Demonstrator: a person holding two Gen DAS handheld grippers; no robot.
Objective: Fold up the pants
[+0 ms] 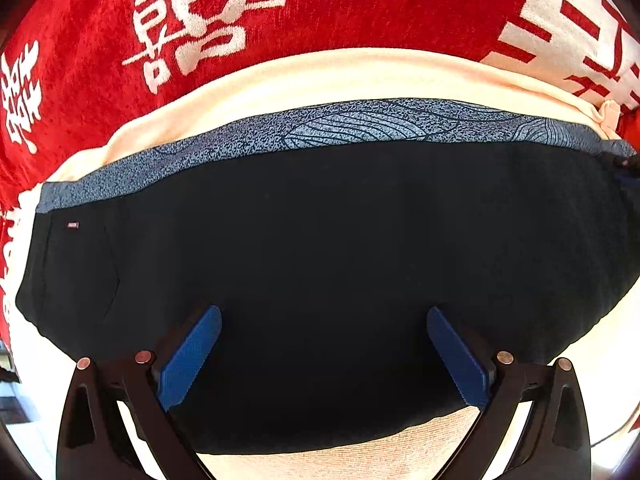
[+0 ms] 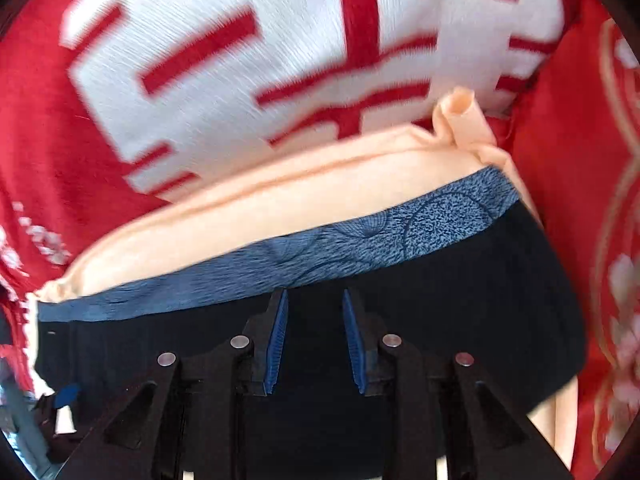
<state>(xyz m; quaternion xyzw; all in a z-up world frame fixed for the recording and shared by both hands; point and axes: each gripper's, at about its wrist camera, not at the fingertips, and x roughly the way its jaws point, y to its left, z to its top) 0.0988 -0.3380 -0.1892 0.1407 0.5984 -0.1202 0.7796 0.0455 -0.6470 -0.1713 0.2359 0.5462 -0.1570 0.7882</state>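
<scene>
- Left wrist view: the left gripper (image 1: 324, 316) hangs over the black pants (image 1: 320, 248), blue pads spread wide, nothing pinched between them.
- The pants lie folded into a wide dark slab on top of a blue speckled garment (image 1: 352, 126), which sits on a cream one (image 1: 320, 80). All of it rests on a red blanket (image 1: 80, 40) with big white characters.
- Right wrist view: the right gripper (image 2: 314, 300) is over the same black pants (image 2: 480, 300) near their top edge, jaws narrow but with a clear gap, gripping nothing as far as I can see.
- Blue garment (image 2: 360, 248) and cream one (image 2: 240, 216) peek out beyond the pants; the picture is blurry.
</scene>
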